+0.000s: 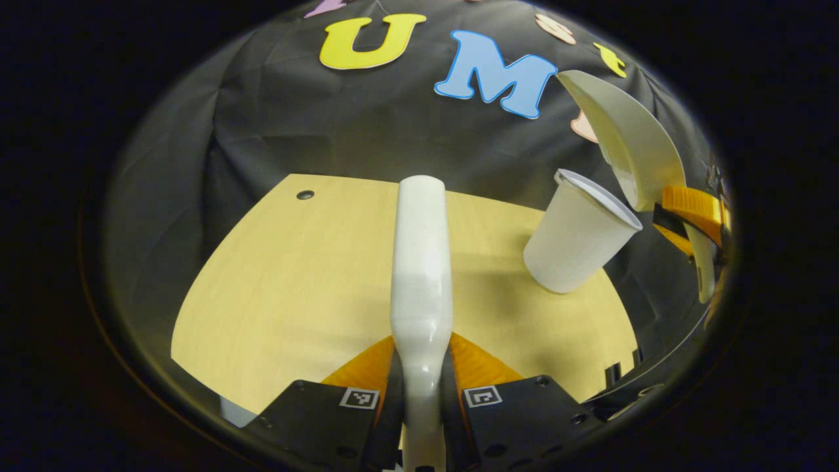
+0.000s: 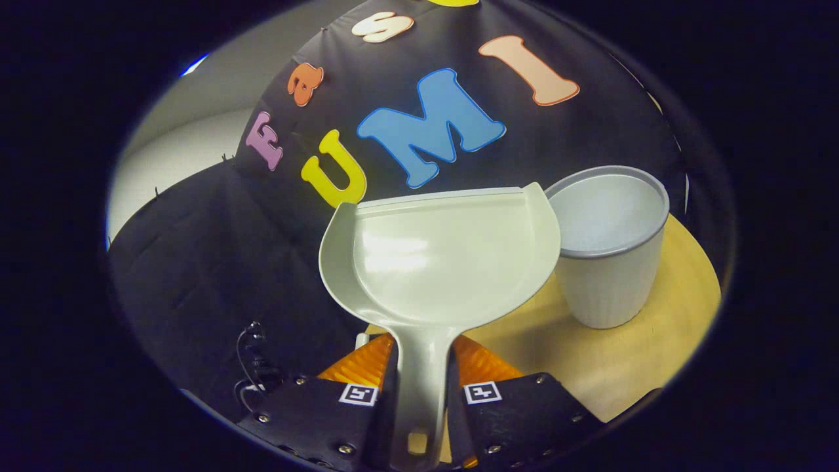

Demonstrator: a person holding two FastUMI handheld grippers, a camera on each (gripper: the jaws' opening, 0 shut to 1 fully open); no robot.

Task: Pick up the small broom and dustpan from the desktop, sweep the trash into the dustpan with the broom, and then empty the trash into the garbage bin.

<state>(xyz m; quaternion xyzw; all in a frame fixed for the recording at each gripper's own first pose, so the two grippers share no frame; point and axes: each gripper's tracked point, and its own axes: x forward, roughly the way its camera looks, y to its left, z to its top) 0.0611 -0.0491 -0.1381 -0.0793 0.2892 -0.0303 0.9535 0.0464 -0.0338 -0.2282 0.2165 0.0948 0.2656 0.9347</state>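
My left gripper (image 1: 421,357) is shut on the small white broom (image 1: 421,262), which juts forward over the yellow tabletop (image 1: 295,288); its bristles are hidden. My right gripper (image 2: 423,357) is shut on the handle of the cream dustpan (image 2: 446,262), held up in the air with nothing lying in its pan. The white garbage bin (image 2: 613,262) stands just right of the pan, its mouth open. In the left gripper view the dustpan (image 1: 629,144) hangs tilted above and behind the bin (image 1: 577,239), with the right gripper (image 1: 688,210) holding it at the far right.
The table (image 2: 629,354) is round-edged and ends close behind the bin, with the black cloth wall beyond. A small dark hole (image 1: 305,195) marks the tabletop's far left. Some cables (image 2: 252,367) hang at the lower left of the right gripper view.
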